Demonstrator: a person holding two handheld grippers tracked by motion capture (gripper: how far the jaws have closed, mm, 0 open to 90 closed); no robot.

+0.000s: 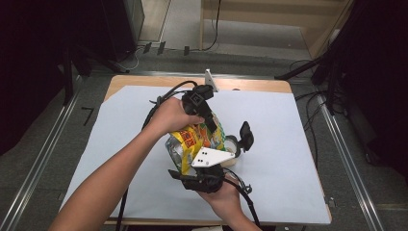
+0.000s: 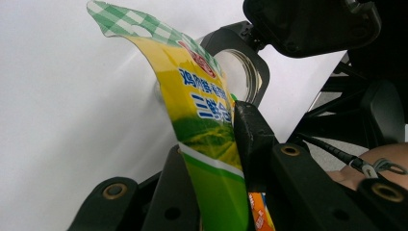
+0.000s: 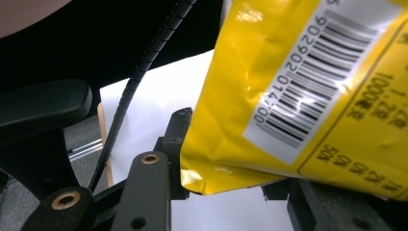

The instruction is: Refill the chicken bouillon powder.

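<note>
You have the crinkled yellow-and-green foil snack bag (image 1: 195, 142) lifted between both tools at the centre of the high view, above the white paper sheet (image 1: 288, 130) that covers the wooden table (image 1: 250, 84); your left gripper (image 1: 208, 122) comes in from the upper left of that frame and, in the left gripper view, its black jaws are clamped on the bag's green-checked top edge (image 2: 207, 120), the film pinched flat between them; your right gripper (image 1: 202, 166), at the lower centre beneath its grey three-cornered plate, holds the opposite end, and in the right gripper view the jaws stand on either side of the bag's yellow corner with the barcode (image 3: 308, 96), the near jaw touching the foil, so they read as pressed on it; a black clip-like stand with a clear ring (image 1: 240, 140) sits just right of the bag on the sheet; the step in hand looks like stretching or tearing the bag open; the next move probably calls for a firm pinch at both ends and a steady pull apart, watching that the slick film does not slip out.
</note>
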